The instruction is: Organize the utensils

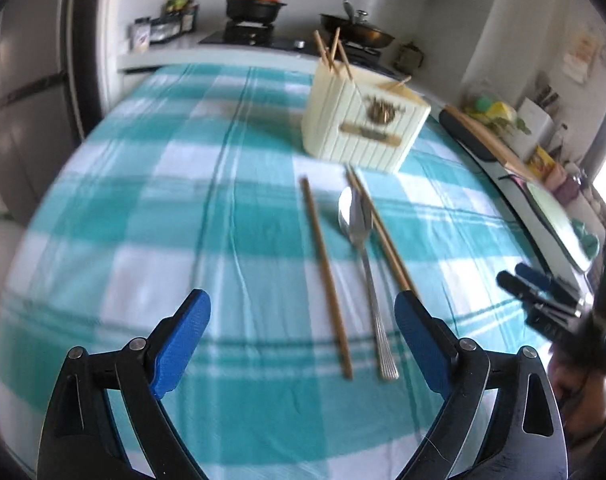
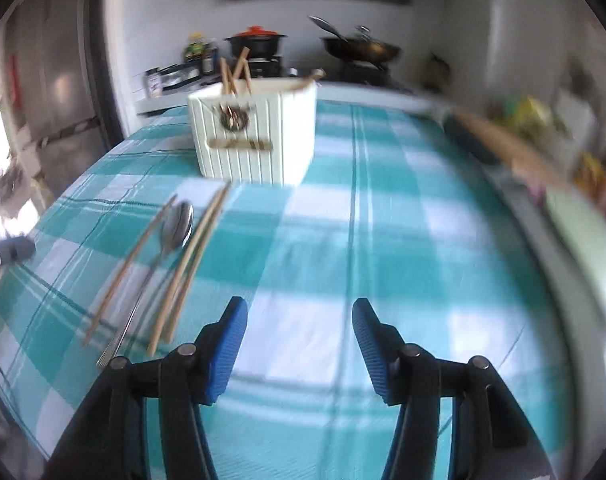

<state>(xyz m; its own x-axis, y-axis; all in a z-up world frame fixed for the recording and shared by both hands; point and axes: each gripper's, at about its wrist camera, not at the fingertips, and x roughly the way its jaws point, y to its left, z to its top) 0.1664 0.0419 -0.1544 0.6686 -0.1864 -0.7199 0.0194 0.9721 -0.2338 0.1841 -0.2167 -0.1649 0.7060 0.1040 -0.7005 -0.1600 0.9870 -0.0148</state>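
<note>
- The left gripper (image 1: 303,320) hovers over the checked tablecloth (image 1: 143,200) with its jaws wide and nothing between them; the loose utensils lie just ahead of it.
- The single chopstick (image 1: 326,276) lies farthest left. I judge it the easiest first pick, because it lies apart from the other pieces; grip it near the middle so it does not tip.
- The spoon (image 1: 363,256) lies beside it, its bowl toward the white holder (image 1: 363,120), and its bowl seems to touch the chopstick pair (image 1: 379,228).
- Lift the spoon slowly so that the pair does not roll.
- The holder stands behind the loose pieces and already has chopsticks inside.
- The right gripper (image 2: 299,340) has its jaws wide too, holds nothing, and points at bare cloth to the right of the utensils.
</note>
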